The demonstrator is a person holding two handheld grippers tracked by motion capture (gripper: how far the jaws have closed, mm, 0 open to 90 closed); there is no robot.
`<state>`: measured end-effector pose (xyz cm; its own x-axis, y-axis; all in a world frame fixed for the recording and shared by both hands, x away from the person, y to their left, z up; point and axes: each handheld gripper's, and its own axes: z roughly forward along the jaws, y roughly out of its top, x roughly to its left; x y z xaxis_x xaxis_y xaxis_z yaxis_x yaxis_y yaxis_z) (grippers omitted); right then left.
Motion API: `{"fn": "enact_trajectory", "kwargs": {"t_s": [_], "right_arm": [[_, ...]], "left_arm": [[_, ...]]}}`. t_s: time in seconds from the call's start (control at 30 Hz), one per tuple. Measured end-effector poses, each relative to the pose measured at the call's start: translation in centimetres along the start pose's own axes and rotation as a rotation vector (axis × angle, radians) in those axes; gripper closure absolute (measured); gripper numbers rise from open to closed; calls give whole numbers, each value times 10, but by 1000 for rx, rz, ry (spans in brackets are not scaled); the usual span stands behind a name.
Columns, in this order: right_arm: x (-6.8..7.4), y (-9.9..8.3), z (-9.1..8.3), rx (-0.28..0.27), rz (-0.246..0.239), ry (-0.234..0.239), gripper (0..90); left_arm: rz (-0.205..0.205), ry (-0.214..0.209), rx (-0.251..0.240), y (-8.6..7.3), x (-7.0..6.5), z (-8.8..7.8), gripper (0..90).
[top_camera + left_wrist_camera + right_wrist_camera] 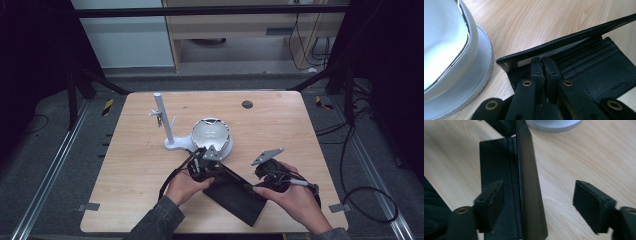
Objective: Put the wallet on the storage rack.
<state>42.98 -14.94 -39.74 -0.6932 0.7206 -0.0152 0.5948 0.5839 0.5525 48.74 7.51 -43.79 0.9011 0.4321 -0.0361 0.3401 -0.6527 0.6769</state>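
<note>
Wallet (pixel 235 192) open on table (pixel 280 125), lying diagonally between both grippers.

Left gripper (pixel 543 65) pinched together on its inner edge near bowl (pixel 446 47); right gripper (pixel 537 200) wide apart, straddling raised flap lengthwise.

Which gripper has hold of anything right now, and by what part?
The left gripper is shut on the wallet, pinching its inner layer near one end. The right gripper is open, straddling the raised flap, holding nothing.
</note>
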Motion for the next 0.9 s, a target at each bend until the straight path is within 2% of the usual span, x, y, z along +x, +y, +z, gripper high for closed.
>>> {"fn": "enact_trajectory", "kwargs": {"t_s": [0.1,0.23,0.37,0.53,0.9], "right_arm": [[0,5,10,42,-20,12,339],[1,10,21,82,-47,27,379],[-3,11,29,122,-49,37,422],[-6,11,36,140,-53,39,449],[-3,11,52,189,-64,47,498]], "left_arm": [[-10,0,-11,1,3,-1,872],[-17,11,-22,4,5,0,878],[-15,12,-5,4,5,2,893],[-22,13,-4,4,6,1,899],[-27,15,1,1,7,1,899]]}}
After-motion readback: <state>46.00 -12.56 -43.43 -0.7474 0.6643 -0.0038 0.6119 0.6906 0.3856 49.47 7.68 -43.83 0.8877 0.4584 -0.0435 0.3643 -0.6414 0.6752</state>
